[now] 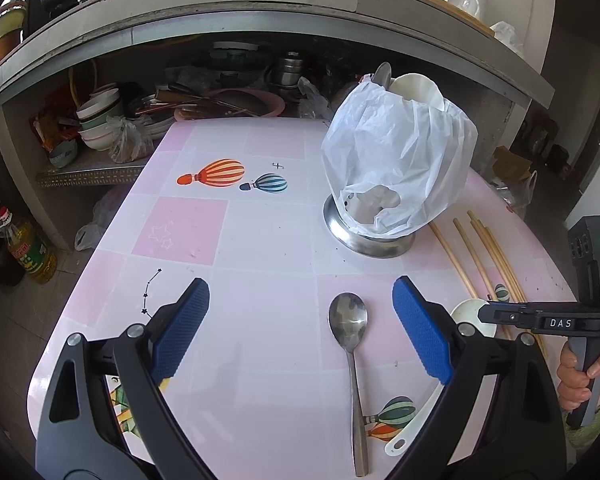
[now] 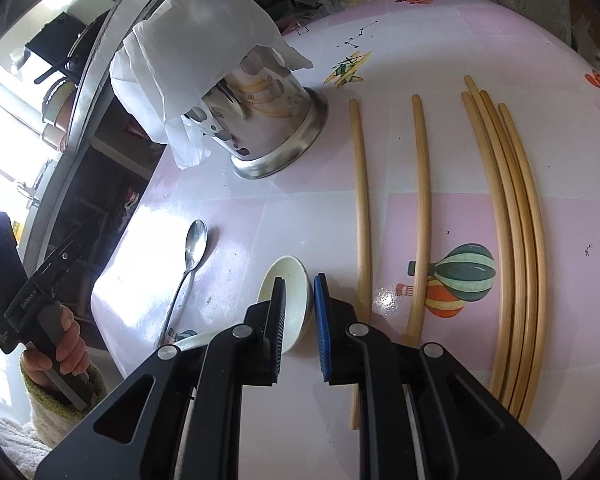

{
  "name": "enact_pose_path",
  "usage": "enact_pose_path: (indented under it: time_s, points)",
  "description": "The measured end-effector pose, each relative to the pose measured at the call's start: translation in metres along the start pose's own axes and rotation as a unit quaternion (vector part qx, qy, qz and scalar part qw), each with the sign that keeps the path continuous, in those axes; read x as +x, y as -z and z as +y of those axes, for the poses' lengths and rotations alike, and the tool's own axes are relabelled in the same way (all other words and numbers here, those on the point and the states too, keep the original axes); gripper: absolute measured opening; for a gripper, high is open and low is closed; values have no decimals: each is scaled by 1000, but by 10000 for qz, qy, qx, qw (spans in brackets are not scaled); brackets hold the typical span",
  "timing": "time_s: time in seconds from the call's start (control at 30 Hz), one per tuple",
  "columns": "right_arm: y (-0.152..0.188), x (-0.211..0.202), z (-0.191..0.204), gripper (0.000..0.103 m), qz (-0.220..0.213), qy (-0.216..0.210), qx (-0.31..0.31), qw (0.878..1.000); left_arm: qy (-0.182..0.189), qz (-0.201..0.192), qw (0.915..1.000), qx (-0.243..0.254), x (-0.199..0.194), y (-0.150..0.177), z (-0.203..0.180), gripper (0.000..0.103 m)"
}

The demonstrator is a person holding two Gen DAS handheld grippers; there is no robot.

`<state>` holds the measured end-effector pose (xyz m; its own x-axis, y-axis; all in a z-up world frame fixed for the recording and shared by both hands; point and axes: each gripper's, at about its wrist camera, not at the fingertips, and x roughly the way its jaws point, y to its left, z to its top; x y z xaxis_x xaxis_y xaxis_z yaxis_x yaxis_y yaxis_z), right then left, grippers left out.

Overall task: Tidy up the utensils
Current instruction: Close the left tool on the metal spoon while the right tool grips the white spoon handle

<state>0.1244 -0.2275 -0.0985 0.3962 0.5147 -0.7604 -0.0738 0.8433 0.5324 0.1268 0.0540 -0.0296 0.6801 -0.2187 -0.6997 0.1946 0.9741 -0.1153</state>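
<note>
A metal spoon (image 1: 350,352) lies on the pink table between my open left gripper's (image 1: 300,320) blue pads; it also shows in the right wrist view (image 2: 188,264). A white ceramic spoon (image 2: 290,300) lies beside it, its bowl rim between the fingers of my right gripper (image 2: 299,284), which is nearly closed around it; it also shows in the left wrist view (image 1: 466,312). A steel utensil holder (image 1: 380,200) wrapped in a white plastic bag stands behind, holding a spoon and a ladle. Several bamboo chopsticks (image 2: 512,240) lie to the right.
A shelf (image 1: 100,168) behind the table (image 1: 240,232) holds stacked bowls, pots and bags. An oil bottle (image 1: 28,248) stands on the floor at left. The table edge is near on the left and front.
</note>
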Motion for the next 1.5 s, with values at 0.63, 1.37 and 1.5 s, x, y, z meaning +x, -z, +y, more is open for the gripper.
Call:
enact_pose_path:
  time_s: [0.63, 1.37, 1.5]
  points:
    - [-1, -8, 13, 4, -27, 633, -943, 9935, 57, 170, 9998, 92, 21, 2, 4, 89]
    - [-2, -5, -2, 5, 2, 548, -667, 9963, 704, 1537, 9700, 1749, 95, 6, -32, 38]
    - [-2, -5, -3, 5, 6, 530, -648, 9965, 661, 1642, 9661, 1878, 100, 8, -35, 34]
